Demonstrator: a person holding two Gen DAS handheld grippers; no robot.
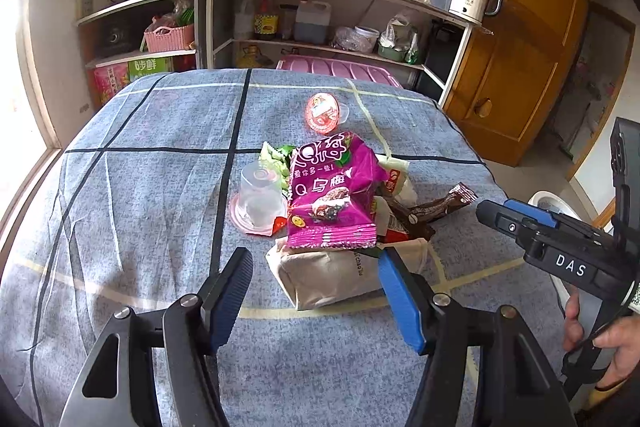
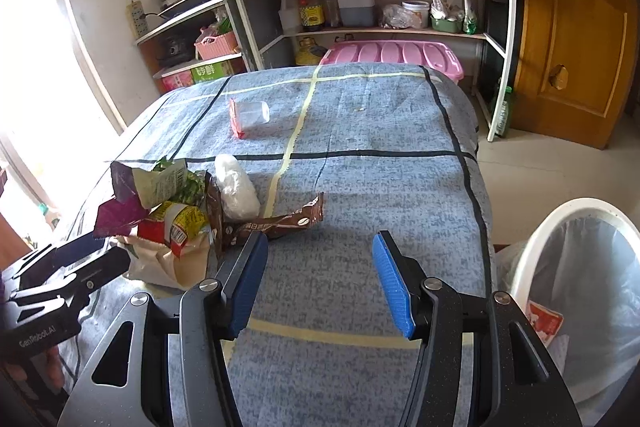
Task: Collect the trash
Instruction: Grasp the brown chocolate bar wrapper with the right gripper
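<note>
A heap of trash lies on the blue checked tablecloth (image 1: 140, 187): a purple snack bag (image 1: 332, 191), a beige bag (image 1: 332, 275) under it, a brown wrapper (image 1: 440, 205), a clear cup (image 1: 260, 195) upside down, and a red-lidded jelly cup (image 1: 323, 110) farther back. My left gripper (image 1: 316, 275) is open, its jaws on either side of the beige bag. My right gripper (image 2: 320, 263) is open and empty over bare cloth, right of the heap (image 2: 172, 215). The right gripper also shows in the left wrist view (image 1: 486, 211).
A white bin (image 2: 572, 267) lined with a clear bag stands at the table's right edge, with a red wrapper (image 2: 542, 323) inside. Kitchen shelves (image 1: 320, 11) with bottles, pots and a kettle stand behind the table. A wooden door (image 1: 520, 47) is at the right.
</note>
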